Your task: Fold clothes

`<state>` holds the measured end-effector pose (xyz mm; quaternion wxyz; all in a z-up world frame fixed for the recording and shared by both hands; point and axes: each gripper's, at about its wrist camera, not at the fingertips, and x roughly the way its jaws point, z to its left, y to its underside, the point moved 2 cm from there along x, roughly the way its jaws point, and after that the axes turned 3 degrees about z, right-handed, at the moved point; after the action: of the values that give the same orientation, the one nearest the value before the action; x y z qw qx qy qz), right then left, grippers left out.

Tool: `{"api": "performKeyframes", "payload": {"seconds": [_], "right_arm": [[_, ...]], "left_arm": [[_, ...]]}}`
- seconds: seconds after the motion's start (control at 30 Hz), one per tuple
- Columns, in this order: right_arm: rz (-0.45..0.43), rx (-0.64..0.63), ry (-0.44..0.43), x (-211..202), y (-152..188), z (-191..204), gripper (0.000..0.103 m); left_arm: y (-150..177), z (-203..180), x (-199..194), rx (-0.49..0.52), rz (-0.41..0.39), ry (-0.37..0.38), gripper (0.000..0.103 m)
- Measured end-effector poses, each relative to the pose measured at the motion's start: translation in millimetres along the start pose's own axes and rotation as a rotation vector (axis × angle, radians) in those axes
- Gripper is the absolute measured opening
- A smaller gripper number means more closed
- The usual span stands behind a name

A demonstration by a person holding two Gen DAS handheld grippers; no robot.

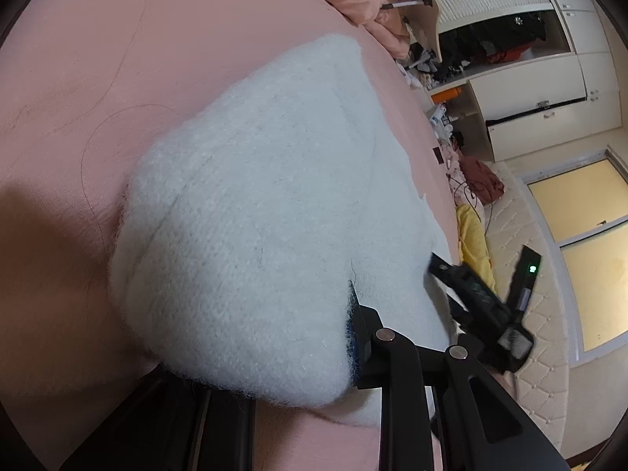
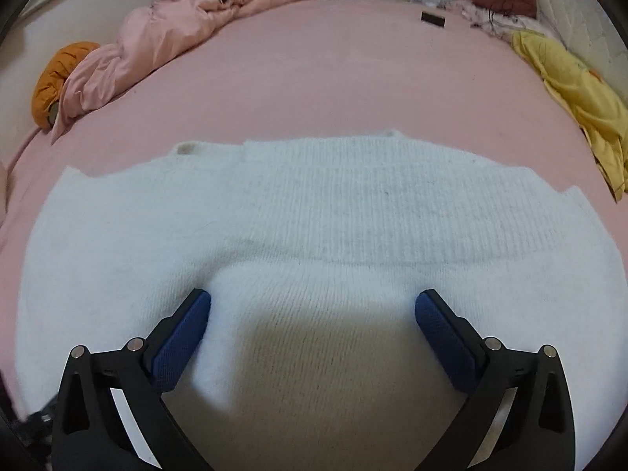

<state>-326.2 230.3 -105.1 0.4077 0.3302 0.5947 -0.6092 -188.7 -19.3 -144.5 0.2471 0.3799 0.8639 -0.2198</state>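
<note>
A white fuzzy knit sweater (image 2: 314,227) lies spread on a pink bed sheet (image 2: 333,78), its lower part folded up over itself. My right gripper (image 2: 313,306) is open, its blue-padded fingers (image 2: 184,333) wide apart just above the near fold. In the left wrist view the sweater (image 1: 251,212) fills the middle and drapes over my left gripper (image 1: 349,325), which is shut on the sweater's edge; only one finger (image 1: 363,325) shows, the other is hidden under the wool. My right gripper (image 1: 482,302) shows past the sweater's edge.
A pink quilt (image 2: 188,23) and an orange cushion (image 2: 59,78) lie at the bed's far left. A yellow garment (image 2: 577,94) lies at the right edge. A small dark object (image 2: 433,19) sits at the far edge. White cupboards (image 1: 549,90) and a padded mat (image 1: 522,235) lie beyond.
</note>
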Motion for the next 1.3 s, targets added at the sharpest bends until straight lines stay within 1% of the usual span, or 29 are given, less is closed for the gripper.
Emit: {"api": "performKeyframes", "payload": {"seconds": [0.07, 0.1, 0.23, 0.33, 0.37, 0.4, 0.43, 0.5, 0.53, 0.57, 0.6, 0.63, 0.67, 0.73, 0.83, 0.87, 0.93, 0.97, 1.03, 1.2, 1.23, 1.3], "right_arm": [[-0.124, 0.016, -0.007, -36, 16, -3, 0.102], [-0.162, 0.02, -0.011, -50, 22, -2, 0.102], [-0.12, 0.051, 0.035, -38, 67, -26, 0.102], [-0.129, 0.01, 0.064, -29, 67, -22, 0.103], [-0.112, 0.022, 0.063, -32, 63, -21, 0.103], [-0.104, 0.037, 0.057, -37, 60, -20, 0.101], [-0.143, 0.057, 0.037, -52, 62, -22, 0.098], [-0.206, 0.071, 0.089, -71, 77, -30, 0.097], [-0.217, 0.078, 0.116, -76, 84, -35, 0.097], [-0.133, 0.079, 0.136, -59, 92, -46, 0.098], [-0.127, 0.053, 0.112, -52, 97, -51, 0.102], [-0.12, 0.027, 0.092, -46, 102, -55, 0.102], [-0.105, 0.006, 0.096, -47, 99, -54, 0.102], [-0.096, 0.033, 0.075, -59, 98, -57, 0.101], [-0.155, 0.039, 0.124, -80, 118, -73, 0.101], [-0.119, 0.037, 0.123, -73, 120, -81, 0.101], [-0.131, 0.033, 0.099, -75, 122, -82, 0.101], [-0.141, 0.034, 0.087, -77, 124, -83, 0.101], [-0.198, 0.067, 0.077, -94, 125, -84, 0.101], [-0.116, 0.071, 0.132, -72, 122, -81, 0.103], [-0.119, 0.098, 0.125, -78, 114, -78, 0.103], [-0.187, 0.113, 0.038, -94, 103, -69, 0.102]], "left_arm": [[-1, 1, 0, -0.003, 0.001, 0.007, 0.022], [1, 1, 0, 0.001, -0.001, 0.004, 0.022], [3, 0, 0, 0.017, -0.014, -0.01, 0.022], [3, 0, 1, 0.015, -0.008, -0.012, 0.022], [2, 1, 1, 0.007, -0.003, -0.008, 0.022], [1, 3, 1, -0.001, 0.004, 0.001, 0.022], [1, 4, 1, -0.005, 0.006, 0.005, 0.022], [2, 4, 0, -0.002, 0.006, 0.002, 0.022], [3, 5, -1, 0.0, 0.004, -0.001, 0.022], [3, 4, -1, 0.004, -0.001, -0.005, 0.022], [4, 3, -1, 0.014, -0.006, -0.012, 0.022], [4, 2, -1, 0.016, -0.007, -0.015, 0.022], [4, 2, -1, 0.018, -0.007, -0.017, 0.022], [3, 3, -1, 0.001, 0.003, -0.009, 0.022], [3, 5, -1, -0.006, 0.007, -0.007, 0.022], [3, 5, -1, -0.003, 0.003, -0.009, 0.022], [5, 3, -2, 0.006, -0.008, -0.022, 0.022], [5, 3, -2, 0.004, -0.007, -0.022, 0.022], [5, 3, -1, -0.009, -0.001, -0.015, 0.022], [9, -1, 1, 0.013, -0.018, -0.025, 0.022], [10, -2, 1, 0.015, -0.02, -0.026, 0.022], [10, -2, 1, 0.016, -0.02, -0.021, 0.022]]}}
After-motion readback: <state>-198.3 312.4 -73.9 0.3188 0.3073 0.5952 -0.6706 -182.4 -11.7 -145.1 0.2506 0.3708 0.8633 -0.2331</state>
